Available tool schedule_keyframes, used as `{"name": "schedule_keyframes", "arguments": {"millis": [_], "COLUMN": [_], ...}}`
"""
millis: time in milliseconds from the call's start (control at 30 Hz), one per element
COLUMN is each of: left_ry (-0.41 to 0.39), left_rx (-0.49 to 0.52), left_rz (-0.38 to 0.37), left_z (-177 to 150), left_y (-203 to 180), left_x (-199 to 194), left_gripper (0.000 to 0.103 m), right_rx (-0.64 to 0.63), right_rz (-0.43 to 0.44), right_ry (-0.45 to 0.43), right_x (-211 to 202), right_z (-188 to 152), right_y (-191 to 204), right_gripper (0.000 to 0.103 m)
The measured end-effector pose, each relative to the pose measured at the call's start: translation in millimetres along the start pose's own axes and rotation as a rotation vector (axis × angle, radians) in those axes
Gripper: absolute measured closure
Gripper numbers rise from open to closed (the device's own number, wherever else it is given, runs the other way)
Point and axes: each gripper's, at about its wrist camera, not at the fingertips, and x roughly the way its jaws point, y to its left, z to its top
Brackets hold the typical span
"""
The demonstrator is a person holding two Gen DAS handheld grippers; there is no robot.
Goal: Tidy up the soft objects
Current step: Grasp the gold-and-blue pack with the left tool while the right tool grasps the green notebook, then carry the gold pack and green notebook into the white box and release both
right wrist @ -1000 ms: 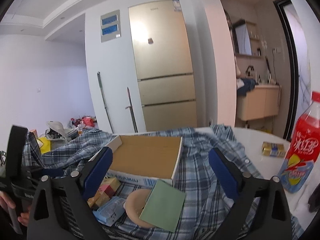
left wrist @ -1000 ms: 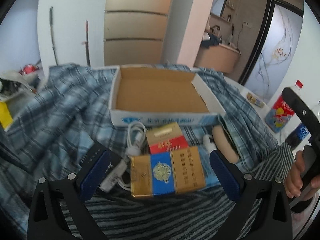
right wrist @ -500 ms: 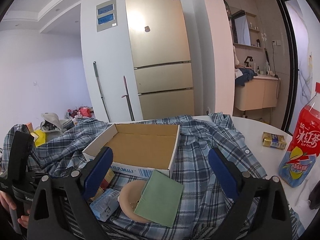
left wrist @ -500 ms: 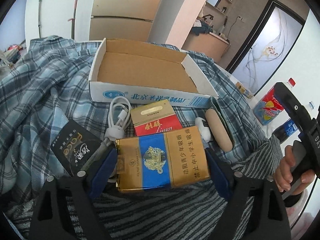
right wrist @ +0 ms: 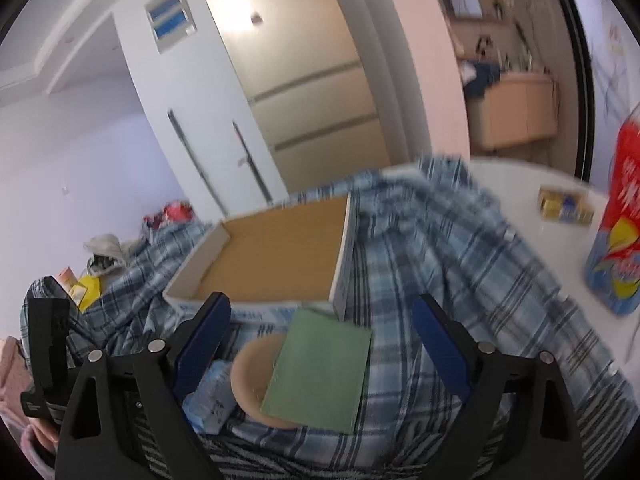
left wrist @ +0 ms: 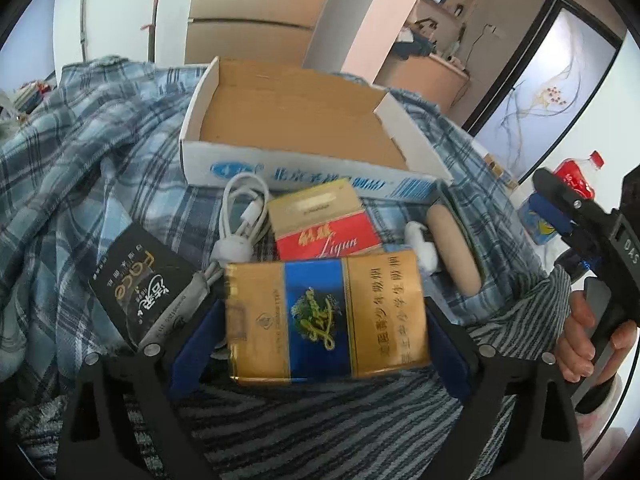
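Observation:
A gold and blue cigarette pack point(left wrist: 326, 316) lies on a grey striped cloth point(left wrist: 320, 424), between the fingers of my left gripper point(left wrist: 320, 336). The jaws are opening and the pads stand just off the pack's sides. Behind it lie a red pack point(left wrist: 324, 224), a white cable point(left wrist: 244, 208) and a black sachet point(left wrist: 136, 280). My right gripper point(right wrist: 322, 340) hovers over a green booklet point(right wrist: 320, 372) that rests on a beige disc point(right wrist: 252, 372). Its jaws are closing with nothing touching them. An empty cardboard box point(left wrist: 304, 172) sits on a blue plaid shirt point(left wrist: 80, 152).
A blue tissue pack point(right wrist: 212, 396) lies left of the disc. On the white table point(right wrist: 520, 176) to the right stand a red drink bottle point(right wrist: 620, 220) and a small gold pack point(right wrist: 564, 204). A hand point(left wrist: 580, 332) holds the right gripper's handle at the left view's right edge.
My left gripper sank onto the gold pack, narrowed around it, then widened a little. The right gripper dropped and rolled toward the green booklet, and its view is now blurred.

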Motion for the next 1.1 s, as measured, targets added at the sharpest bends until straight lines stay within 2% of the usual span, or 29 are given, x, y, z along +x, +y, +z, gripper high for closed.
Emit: {"name": "schedule_keyframes", "arguments": {"millis": [67,167,267,333,600,800,933,967,1100], "left_ry": [-0.012,-0.026,-0.068,-0.117,-0.401,-0.569,-0.609,-0.615,-0.618], "left_rx": [-0.002,0.004,0.033,0.057,0.158,0.187,0.202,0.203,0.209], "left_rz": [-0.004,-0.008,-0.039,-0.063,0.017,0.096,0.124,0.127,0.130], "left_z": [-0.3,-1.3,-2.6,-4.6,-19.1,-26.0,-31.4,-32.1,-34.1], "left_y": [0.7,-0.3,-4.9,-8.7,-28.9,-37.9,-42.7,-42.7,-44.7], "left_x": [-2.1,-5.2,-13.4,-22.7,-68.8,-92.0,-99.3,-100.6,-100.8], "left_gripper": [0.007,0.015,0.015,0.015,0.015,0.015,0.015,0.015,0.015], "right_rx": [0.011,0.020,0.003,-0.012,-0.002,0.048,0.037,0.036,0.031], "right_rz": [-0.007,0.022,0.048,0.071,0.083,0.074,0.066,0.063,0.052], "right_ry": [0.061,0.137,0.219,0.265,0.369,0.391,0.399,0.403,0.413], "right_x": [11.5,25.6,39.7,47.0,66.6,70.8,74.0,75.0,79.2], "right_z": [-3.3,-7.3,-12.2,-16.0,-22.9,-23.2,-22.9,-23.0,-22.8], "right_y": [-3.0,-5.6,-2.8,0.9,-0.2,-9.2,-5.9,-5.5,-4.3], "right_gripper": [0.016,0.019,0.026,0.028,0.034,0.034,0.033,0.030,0.029]}}
